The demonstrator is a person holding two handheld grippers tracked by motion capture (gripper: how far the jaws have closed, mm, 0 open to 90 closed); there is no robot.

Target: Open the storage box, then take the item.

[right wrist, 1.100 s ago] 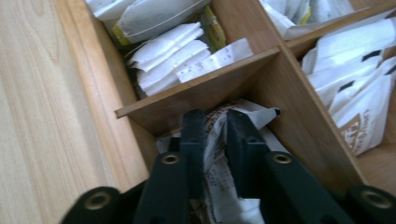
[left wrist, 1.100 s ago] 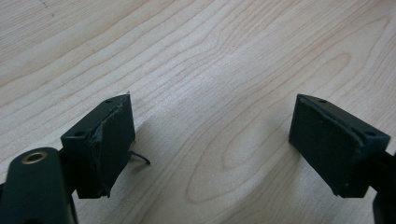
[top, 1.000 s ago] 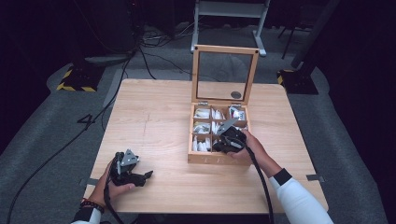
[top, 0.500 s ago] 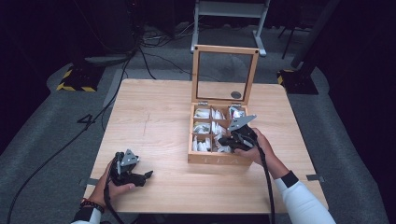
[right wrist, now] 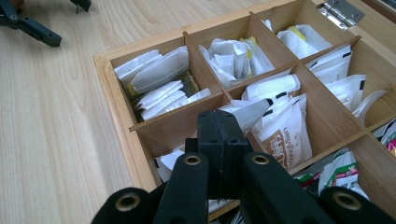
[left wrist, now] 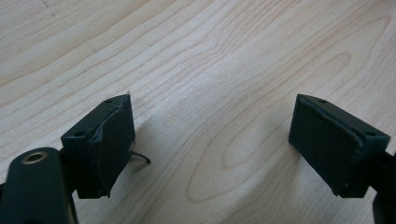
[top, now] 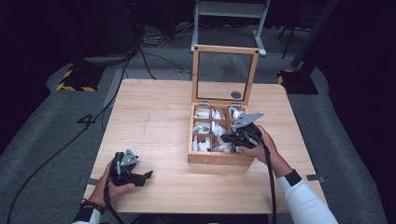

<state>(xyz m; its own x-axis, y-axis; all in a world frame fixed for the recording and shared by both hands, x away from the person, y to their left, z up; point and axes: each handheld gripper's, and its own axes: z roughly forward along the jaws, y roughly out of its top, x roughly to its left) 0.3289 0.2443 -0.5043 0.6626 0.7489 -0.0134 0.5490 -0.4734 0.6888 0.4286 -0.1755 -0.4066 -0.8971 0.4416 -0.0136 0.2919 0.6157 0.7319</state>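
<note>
While closed, right tongs [right wrist: 222, 133] hover over the box's [right wrist: 119, 109] sachets [right wrist: 280, 128].

One wooden box [top: 219, 158], nine compartments, two claws.
Three rows of three compartments under one raised glass lid [top: 225, 74]; sachets [right wrist: 159, 84] inside too crowded to count; one claw [top: 144, 176] at left, one claw [top: 226, 138] at right, one surface [top: 154, 121].
</note>
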